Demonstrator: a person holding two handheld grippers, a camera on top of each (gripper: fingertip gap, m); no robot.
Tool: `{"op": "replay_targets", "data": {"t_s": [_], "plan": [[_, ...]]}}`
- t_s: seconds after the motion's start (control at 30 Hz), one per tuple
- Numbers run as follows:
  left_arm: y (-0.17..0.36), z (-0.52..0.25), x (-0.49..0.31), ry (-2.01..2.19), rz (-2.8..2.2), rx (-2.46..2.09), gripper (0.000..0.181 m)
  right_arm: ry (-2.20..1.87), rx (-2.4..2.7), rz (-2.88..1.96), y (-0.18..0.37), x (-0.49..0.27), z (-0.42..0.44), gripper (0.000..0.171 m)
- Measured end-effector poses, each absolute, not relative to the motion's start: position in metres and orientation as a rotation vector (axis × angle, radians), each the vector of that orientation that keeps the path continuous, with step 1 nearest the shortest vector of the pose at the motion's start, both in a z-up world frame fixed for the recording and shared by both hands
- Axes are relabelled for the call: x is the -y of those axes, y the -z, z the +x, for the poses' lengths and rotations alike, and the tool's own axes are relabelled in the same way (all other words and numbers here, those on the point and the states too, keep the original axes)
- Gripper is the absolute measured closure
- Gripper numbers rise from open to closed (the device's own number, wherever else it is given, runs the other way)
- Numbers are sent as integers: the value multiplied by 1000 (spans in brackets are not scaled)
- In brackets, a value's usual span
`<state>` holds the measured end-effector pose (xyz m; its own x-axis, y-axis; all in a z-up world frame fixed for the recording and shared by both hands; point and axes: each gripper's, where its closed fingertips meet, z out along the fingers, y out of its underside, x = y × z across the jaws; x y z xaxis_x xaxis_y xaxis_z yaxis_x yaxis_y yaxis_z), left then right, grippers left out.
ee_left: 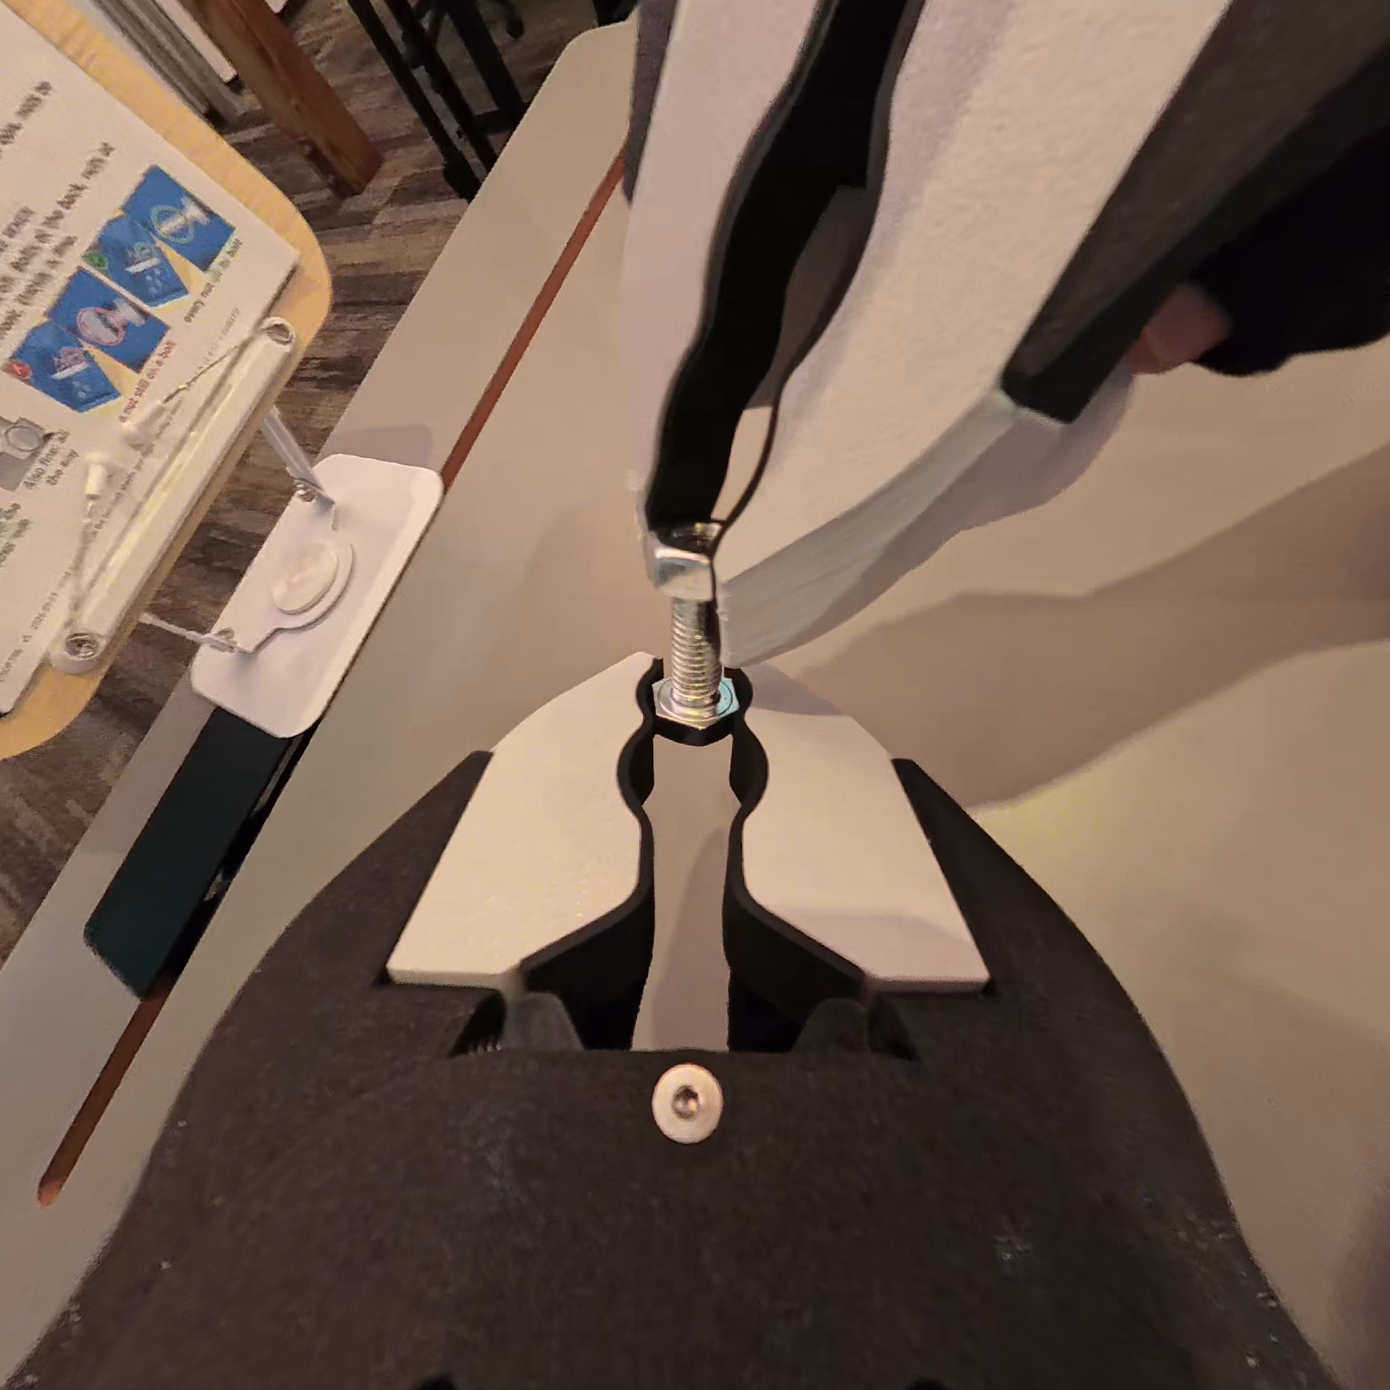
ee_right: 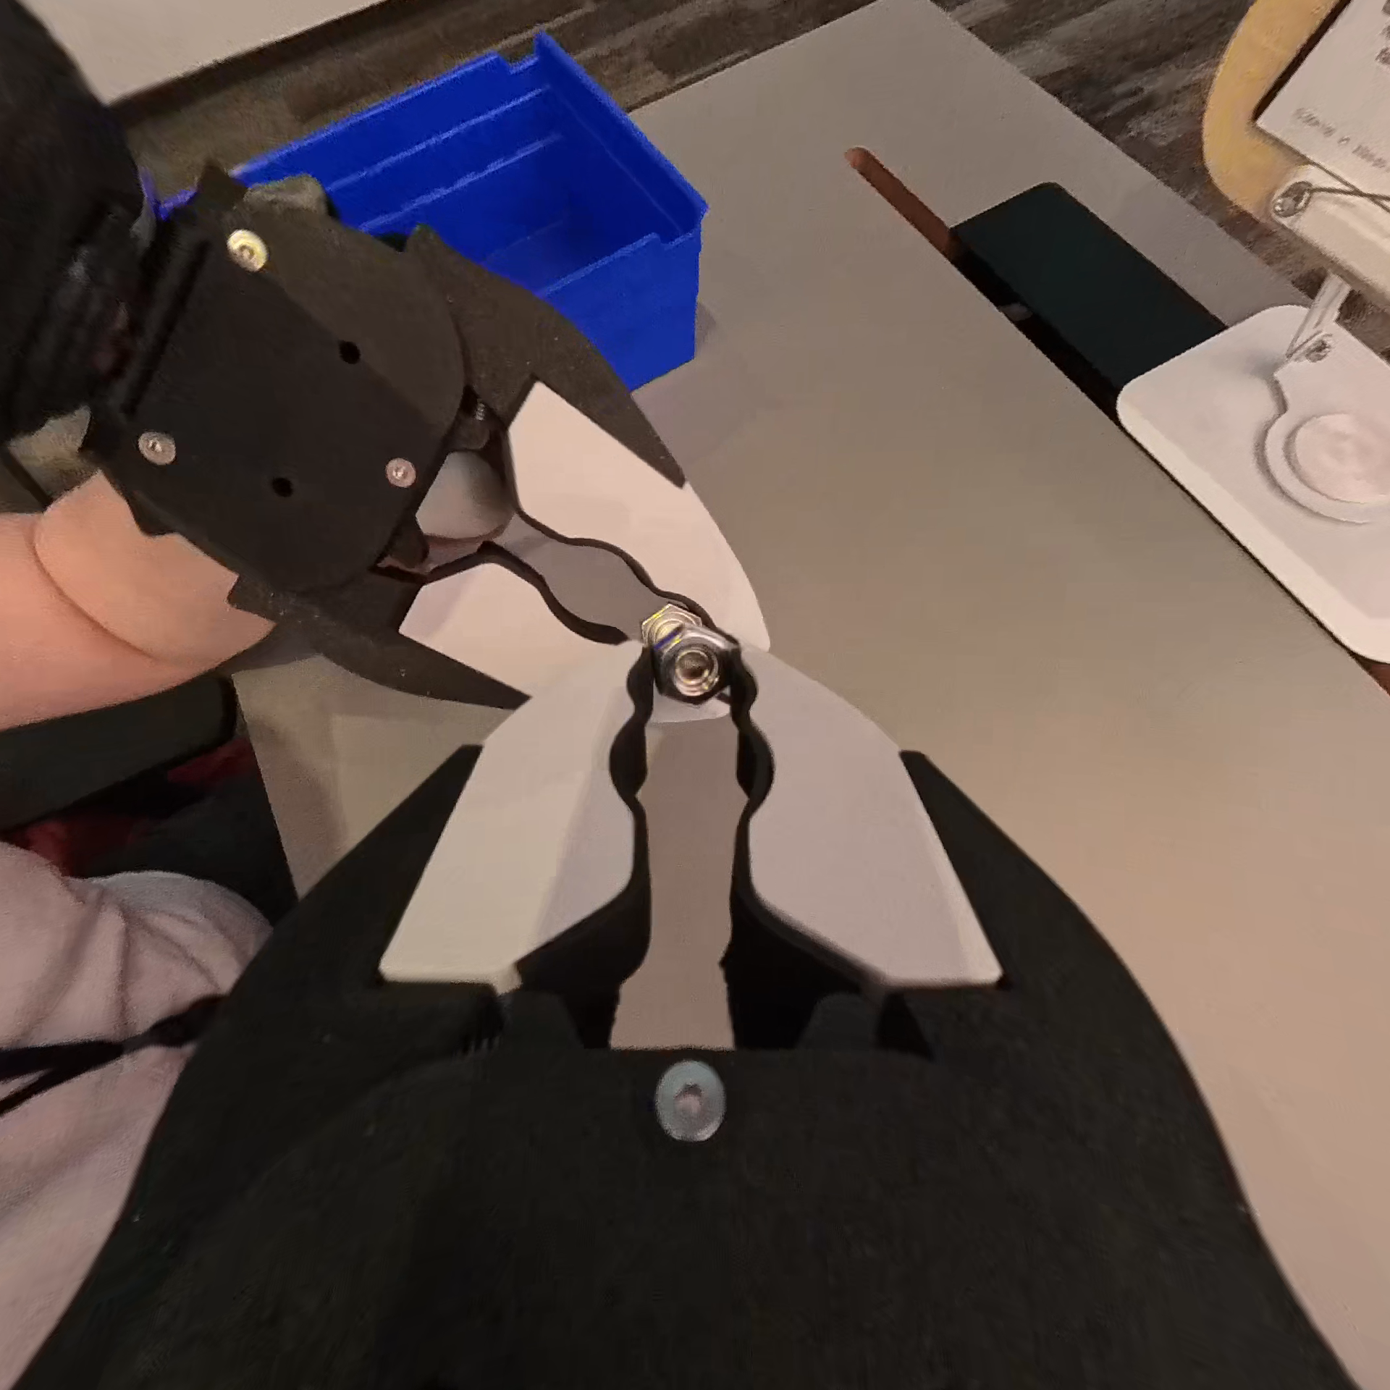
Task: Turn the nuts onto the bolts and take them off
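Note:
A silver bolt (ee_left: 696, 639) spans the gap between my two grippers above the grey table (ee_left: 481, 451). My left gripper (ee_left: 696, 703) is shut on the hex nut (ee_left: 696, 707) at the lower end of the thread. My right gripper (ee_left: 681, 560) comes down from above and is shut on the hex head (ee_left: 681, 573) at the other end. In the right wrist view my right gripper (ee_right: 688, 669) grips the bolt head (ee_right: 688, 666) end-on. The left gripper (ee_right: 662, 628) comes in from the left and holds the nut (ee_right: 657, 626) just behind it.
A blue plastic bin (ee_right: 526, 226) stands behind the left gripper. A page holder with a white base (ee_left: 316, 587) (ee_right: 1279, 481) and a black slab (ee_left: 195, 850) (ee_right: 1083, 286) sit at the table's edge. A person's hand (ee_right: 113, 587) holds the left gripper. Left and right tips are no more than a few centimetres apart.

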<state>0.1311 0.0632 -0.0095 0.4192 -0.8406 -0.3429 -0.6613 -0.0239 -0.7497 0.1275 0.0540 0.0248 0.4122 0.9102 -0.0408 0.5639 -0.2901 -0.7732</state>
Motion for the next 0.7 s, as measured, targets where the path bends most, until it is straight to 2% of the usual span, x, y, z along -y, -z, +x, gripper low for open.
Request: {"op": "replay_targets", "data": {"t_s": [0.17, 0.3, 0.43, 0.5, 0.7], "plan": [[15, 141, -24, 532, -1739, -1500, 166, -491, 1749, -1551, -24, -26, 131, 153], [11, 147, 0, 737, -1704, -1575, 166, -493, 1871, -1283, -30, -6, 132, 153], [7, 145, -12, 680, -1718, -1508, 166, -552, 1759, -1379, -37, -17, 132, 149], [8, 139, -29, 549, -1731, -1447, 166, -617, 1640, -1503, -41, -26, 132, 128], [6, 124, -66, 197, -1722, -1313, 166, -1040, 1128, -1837, -60, -50, 126, 129]]}}
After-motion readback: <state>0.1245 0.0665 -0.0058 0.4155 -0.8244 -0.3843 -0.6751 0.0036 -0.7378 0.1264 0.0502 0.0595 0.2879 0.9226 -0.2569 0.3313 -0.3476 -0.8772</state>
